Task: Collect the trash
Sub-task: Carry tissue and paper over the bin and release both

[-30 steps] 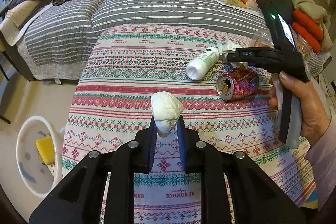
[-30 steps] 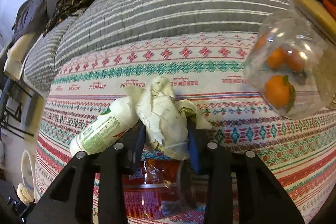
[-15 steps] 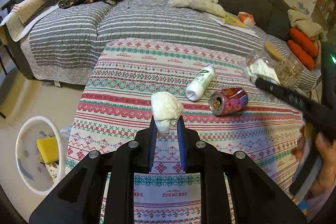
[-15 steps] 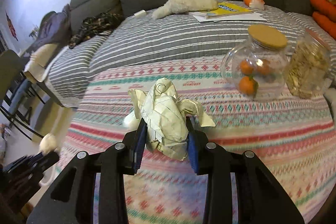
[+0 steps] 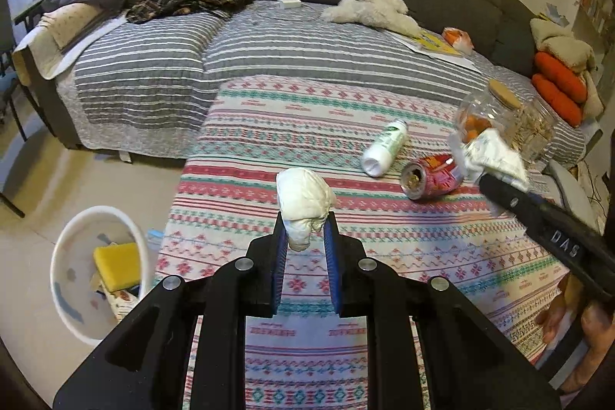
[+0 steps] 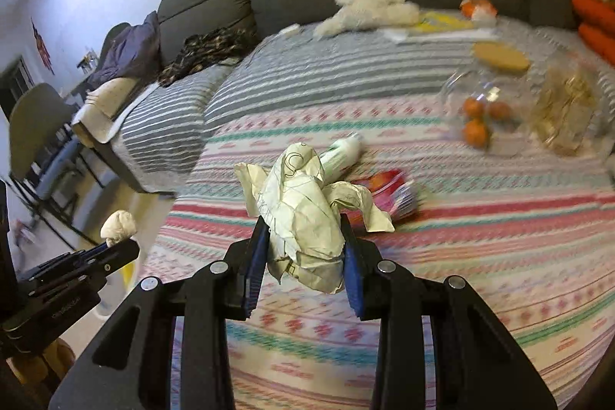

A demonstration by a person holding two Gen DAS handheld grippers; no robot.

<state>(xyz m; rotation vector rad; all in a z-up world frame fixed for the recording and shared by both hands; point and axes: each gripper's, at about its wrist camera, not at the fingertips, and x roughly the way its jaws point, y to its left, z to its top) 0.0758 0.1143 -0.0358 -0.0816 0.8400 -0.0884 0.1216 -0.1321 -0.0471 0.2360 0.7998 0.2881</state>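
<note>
Above the patterned tablecloth (image 5: pixel 269 125), the left gripper (image 5: pixel 305 237) pinches a soft white tissue wad (image 5: pixel 303 196); the right gripper (image 6: pixel 303 248) clamps light, crushable crumpled paper (image 6: pixel 303 210) mid-body.

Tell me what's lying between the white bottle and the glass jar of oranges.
In the left wrist view, a crushed red can lies between the white bottle and the glass jar of oranges.

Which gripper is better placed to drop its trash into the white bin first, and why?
Probably the left gripper: its tissue wad hangs near the table edge beside the white bin, while the right gripper holds crumpled paper over the table.
</note>
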